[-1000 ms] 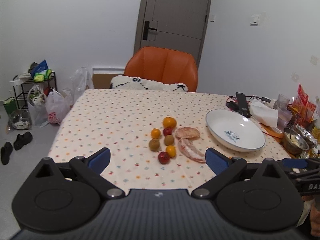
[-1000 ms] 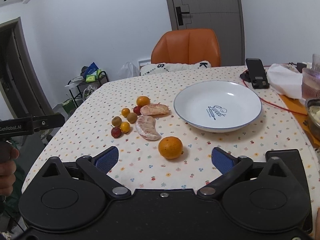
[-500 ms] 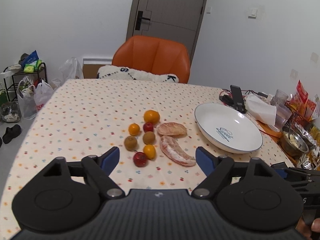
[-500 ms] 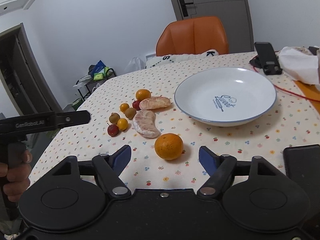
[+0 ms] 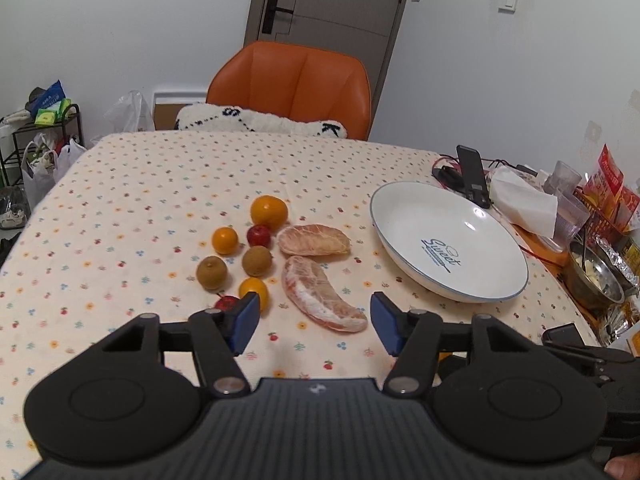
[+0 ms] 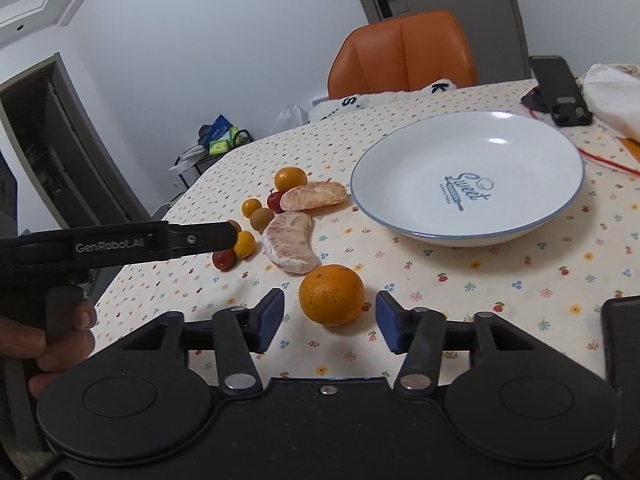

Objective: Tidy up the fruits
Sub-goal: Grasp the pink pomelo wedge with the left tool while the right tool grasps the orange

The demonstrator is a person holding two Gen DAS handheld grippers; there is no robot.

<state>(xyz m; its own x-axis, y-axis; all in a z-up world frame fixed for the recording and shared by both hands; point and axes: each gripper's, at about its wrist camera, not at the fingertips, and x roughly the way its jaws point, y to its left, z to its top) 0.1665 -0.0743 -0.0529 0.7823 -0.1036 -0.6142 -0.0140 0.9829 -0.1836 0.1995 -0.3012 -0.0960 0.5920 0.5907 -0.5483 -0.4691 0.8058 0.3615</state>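
A large orange (image 6: 331,294) lies on the dotted tablecloth just ahead of my right gripper (image 6: 330,320), which is open with the fruit in front of the gap. My left gripper (image 5: 314,322) is open too, close to a curved pomelo segment (image 5: 320,294). A second pomelo segment (image 5: 314,240), an orange (image 5: 269,212), small yellow fruits (image 5: 225,240), brown longans (image 5: 211,273) and red fruits (image 5: 258,235) cluster beyond. An empty white plate (image 5: 450,246) (image 6: 468,178) sits to the right. The left gripper's body (image 6: 120,244) crosses the right wrist view.
An orange chair (image 5: 290,88) stands at the table's far side. A phone on a stand (image 5: 472,176), tissues (image 5: 524,204), glasses, a steel bowl (image 5: 596,276) and snack packets crowd the right edge. A dark phone (image 6: 622,380) lies near my right gripper. Bags and a rack sit on the floor at left.
Both grippers have moved forward and lower over the table. The left now hovers near the curved pomelo segment; the right has closed in on the large orange, and both jaws have narrowed somewhat.
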